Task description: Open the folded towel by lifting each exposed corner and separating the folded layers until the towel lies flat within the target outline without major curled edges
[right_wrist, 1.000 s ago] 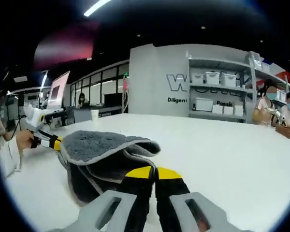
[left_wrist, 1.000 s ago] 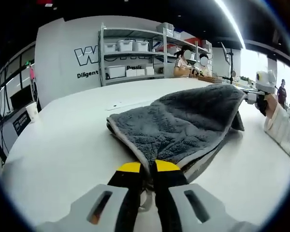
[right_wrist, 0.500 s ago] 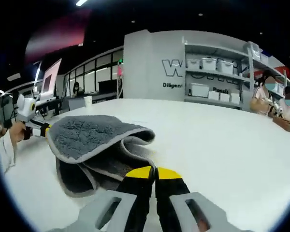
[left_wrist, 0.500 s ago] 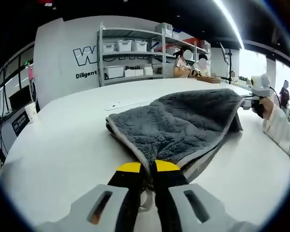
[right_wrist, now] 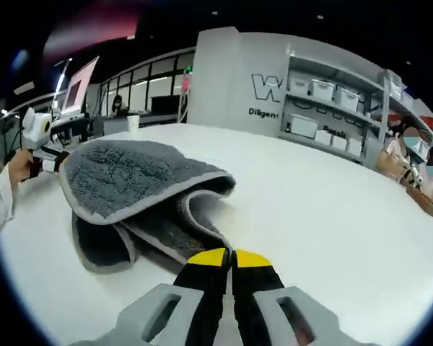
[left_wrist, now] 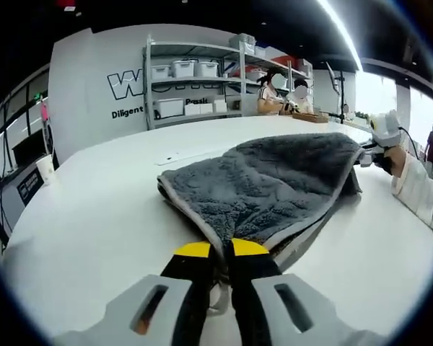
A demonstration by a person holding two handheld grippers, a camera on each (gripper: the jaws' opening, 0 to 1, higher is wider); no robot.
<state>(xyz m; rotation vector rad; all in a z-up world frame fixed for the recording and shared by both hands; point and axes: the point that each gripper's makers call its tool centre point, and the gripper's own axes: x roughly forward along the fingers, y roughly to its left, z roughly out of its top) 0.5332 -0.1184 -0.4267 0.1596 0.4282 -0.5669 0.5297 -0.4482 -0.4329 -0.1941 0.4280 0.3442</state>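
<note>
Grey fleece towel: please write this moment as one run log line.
grey fleece towel: folded, top layer lifted | left gripper: shut on corner | right gripper: shut on opposite corner | white table

both grippers are held low and level, the left gripper [left_wrist: 221,249] clamped on a towel [left_wrist: 274,184] corner, the right gripper [right_wrist: 229,257] clamped on another corner.

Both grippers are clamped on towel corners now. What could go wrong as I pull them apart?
The towel is still in several layers, so the left gripper or right gripper may hold more than one and drag the fold along. The thin corner pinch could slip. I see no target outline on the table.
</note>
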